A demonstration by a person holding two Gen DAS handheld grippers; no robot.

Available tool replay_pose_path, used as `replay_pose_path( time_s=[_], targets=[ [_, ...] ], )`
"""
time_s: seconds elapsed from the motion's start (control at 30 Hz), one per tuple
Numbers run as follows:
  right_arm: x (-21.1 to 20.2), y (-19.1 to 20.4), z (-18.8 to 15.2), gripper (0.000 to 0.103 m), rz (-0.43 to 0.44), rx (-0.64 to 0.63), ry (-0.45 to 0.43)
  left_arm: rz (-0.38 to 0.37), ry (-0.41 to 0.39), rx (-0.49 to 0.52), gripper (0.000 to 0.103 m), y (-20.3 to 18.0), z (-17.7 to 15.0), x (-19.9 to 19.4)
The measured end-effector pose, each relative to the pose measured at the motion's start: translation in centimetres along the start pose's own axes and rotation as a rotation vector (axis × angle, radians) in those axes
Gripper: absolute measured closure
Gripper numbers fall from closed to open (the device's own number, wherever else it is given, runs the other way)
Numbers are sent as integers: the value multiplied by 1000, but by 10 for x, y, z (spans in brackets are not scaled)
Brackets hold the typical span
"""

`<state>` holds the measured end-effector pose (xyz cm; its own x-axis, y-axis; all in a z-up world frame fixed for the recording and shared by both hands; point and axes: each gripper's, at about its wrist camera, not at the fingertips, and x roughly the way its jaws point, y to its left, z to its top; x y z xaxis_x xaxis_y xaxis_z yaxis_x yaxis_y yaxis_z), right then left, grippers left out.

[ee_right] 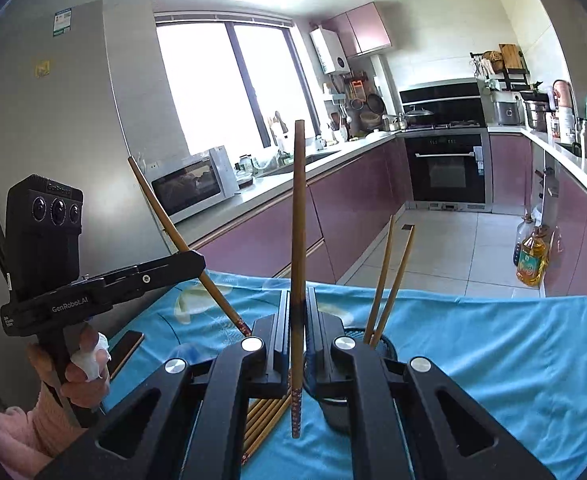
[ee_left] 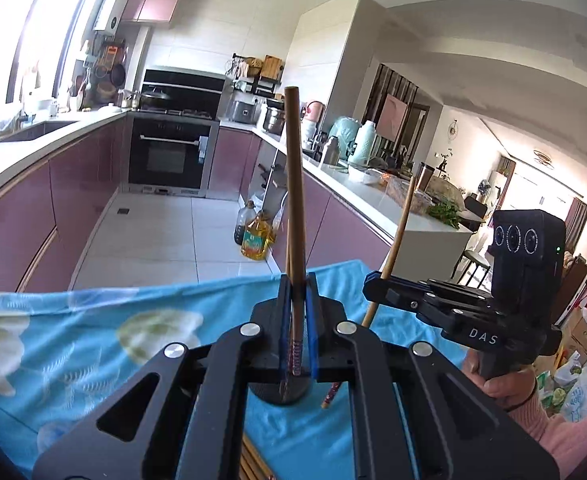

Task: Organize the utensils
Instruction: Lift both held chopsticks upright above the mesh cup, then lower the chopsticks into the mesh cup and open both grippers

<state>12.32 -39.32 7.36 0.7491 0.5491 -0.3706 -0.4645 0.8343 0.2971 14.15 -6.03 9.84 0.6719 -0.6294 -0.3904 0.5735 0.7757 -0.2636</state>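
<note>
My left gripper (ee_left: 297,280) is shut on a brown chopstick (ee_left: 293,184) that stands nearly upright, its patterned end hanging below the jaws. Behind it sits a black holder (ee_left: 279,394) on the blue cloth (ee_left: 93,340). My right gripper (ee_right: 298,294) is shut on another upright chopstick (ee_right: 299,208). The holder (ee_right: 335,412) shows just right of it with two chopsticks (ee_right: 389,276) leaning in it. Several loose chopsticks (ee_right: 265,416) lie on the cloth (ee_right: 493,340) under the right gripper. Each view shows the other gripper, right (ee_left: 377,276) and left (ee_right: 199,258), gripping its tilted chopstick.
A dark phone (ee_right: 127,346) lies on the cloth at the left. Beyond the table's far edge, oil bottles (ee_left: 255,240) stand on the tiled floor beside purple cabinets. A microwave (ee_right: 191,188) sits on the counter. Bags (ee_left: 573,392) are piled at the right.
</note>
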Motion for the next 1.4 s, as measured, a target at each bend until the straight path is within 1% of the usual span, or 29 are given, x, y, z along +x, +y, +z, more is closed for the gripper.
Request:
replay_pose_path(
  time_s=[0.1,0.2,0.27,0.37,0.53,0.7,0.77,0.87,1.03,1.1,1.13,1.2,1.27,1.33,1.4],
  targets=[
    [-3,-3,8,97,-7,0,-27,10,-2,21,95,-7,10,8],
    [-2,-6,15,97,-17,3,-45,22,21,44,95,-14,12,20],
    [1,-9,15,97,-26,4,-47,21,45,53,95,-17,11,29],
    [10,-13,10,97,-41,11,-25,31,85,61,95,-17,5,44],
    [35,-23,-8,97,-45,27,69,47,173,86,95,-15,-11,66],
    [64,-32,-29,97,-55,48,208,46,264,93,95,-8,-30,87],
    [72,-36,-33,97,-66,58,239,53,290,89,95,-4,-35,97],
    [81,-45,-35,94,-89,78,262,61,305,73,95,3,-38,107],
    [83,-45,-32,92,-126,99,245,75,308,47,94,10,-38,118],
    [82,-43,-29,90,-142,100,230,78,304,35,89,11,-40,119],
    [80,-42,-28,89,-152,99,219,80,301,32,87,12,-41,118],
    [78,-40,-26,79,-172,90,201,89,296,28,84,15,-43,116],
    [75,-40,-24,73,-198,87,181,100,284,18,82,18,-43,111],
    [70,-40,-22,71,-213,84,168,108,271,5,80,22,-44,106],
    [65,-40,-21,66,-234,84,151,135,245,7,75,22,-48,96]
  ],
)
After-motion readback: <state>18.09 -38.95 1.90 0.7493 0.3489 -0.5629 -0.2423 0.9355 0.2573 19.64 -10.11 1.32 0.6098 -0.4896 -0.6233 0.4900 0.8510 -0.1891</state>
